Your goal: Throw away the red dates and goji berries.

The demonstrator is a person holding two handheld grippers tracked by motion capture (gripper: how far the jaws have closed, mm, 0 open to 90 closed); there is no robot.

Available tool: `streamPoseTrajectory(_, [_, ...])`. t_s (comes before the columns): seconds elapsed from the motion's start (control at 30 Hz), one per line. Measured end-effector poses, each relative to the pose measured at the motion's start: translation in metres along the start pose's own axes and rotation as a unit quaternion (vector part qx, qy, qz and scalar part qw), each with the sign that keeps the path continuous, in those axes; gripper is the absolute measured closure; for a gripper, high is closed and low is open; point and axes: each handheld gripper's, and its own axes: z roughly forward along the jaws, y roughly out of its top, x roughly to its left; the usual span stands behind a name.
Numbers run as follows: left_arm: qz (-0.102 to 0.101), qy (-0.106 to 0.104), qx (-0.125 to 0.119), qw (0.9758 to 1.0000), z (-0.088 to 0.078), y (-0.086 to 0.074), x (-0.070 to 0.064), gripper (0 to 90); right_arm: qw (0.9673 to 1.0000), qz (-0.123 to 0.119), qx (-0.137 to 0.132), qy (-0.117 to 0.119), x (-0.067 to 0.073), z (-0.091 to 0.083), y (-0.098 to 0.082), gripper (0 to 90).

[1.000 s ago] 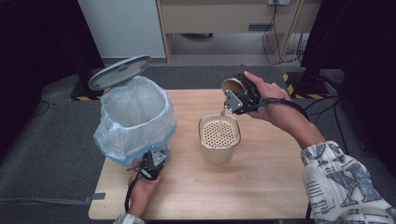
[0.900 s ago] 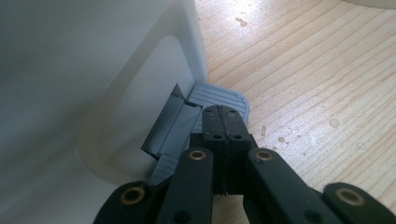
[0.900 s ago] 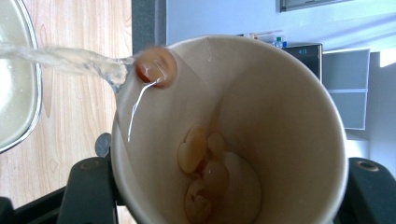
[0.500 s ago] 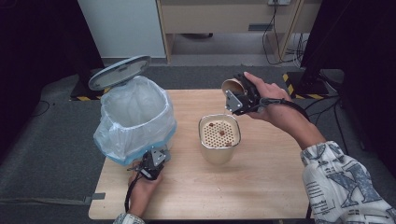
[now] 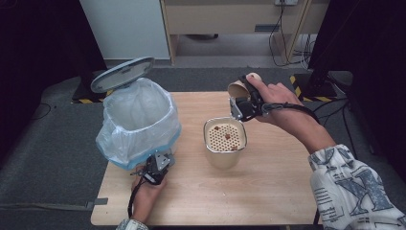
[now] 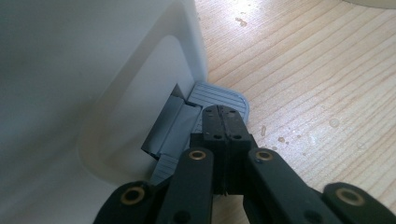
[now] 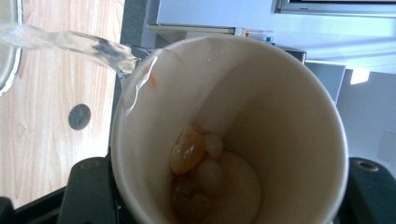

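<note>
Right gripper is squeezing a paper cup and tipping it over the strainer pot. I am holding the cup just above and behind the pot. Water is running out of the cup's lip, and some soft round food bits are sitting in the cup's bottom. I am thinking the cup is light and thin, so a hard squeeze could crush it. It is wet too, so it could slip. Its side wall, down near the bottom, looks like the best place to grab, and that is where my black jaws are pressing.

Left gripper is resting with its jaws closed together, pushing down on the grey pedal of the bin, left of the pot. The bin's lid is standing open, and a clear bag is lining it.

The wooden table is smooth and flat, with little wet drops near the pedal. Beyond the pot, a grey floor, a pale cabinet and dark curtains are showing.
</note>
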Motion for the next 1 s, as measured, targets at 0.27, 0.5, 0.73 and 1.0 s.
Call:
streamPoseTrajectory(0.27, [0.0, 0.0, 0.0, 1.0, 0.0001, 0.0, -0.0001, 89.7, 0.9996, -0.023, 0.01, -0.013, -0.0038, -0.0036, 0.0008, 34.1])
streamPoseTrajectory(0.5, [0.0, 0.001, 0.0, 1.0, 0.0001, 0.0, -0.0002, 89.7, 0.9992, -0.036, 0.012, -0.014, -0.0031, -0.0033, 0.0021, 34.1])
streamPoseTrajectory(0.73, [0.001, 0.001, 0.0, 1.0, 0.0001, 0.0001, -0.0003, 89.7, 0.9993, -0.034, 0.012, -0.013, -0.0031, -0.0032, 0.0025, 34.1])
streamPoseTrajectory(1.0, [0.001, 0.001, 0.0, 1.0, 0.0001, 0.0001, -0.0004, 89.7, 0.9993, -0.033, 0.01, -0.014, -0.0043, -0.0037, 0.0027, 34.1])
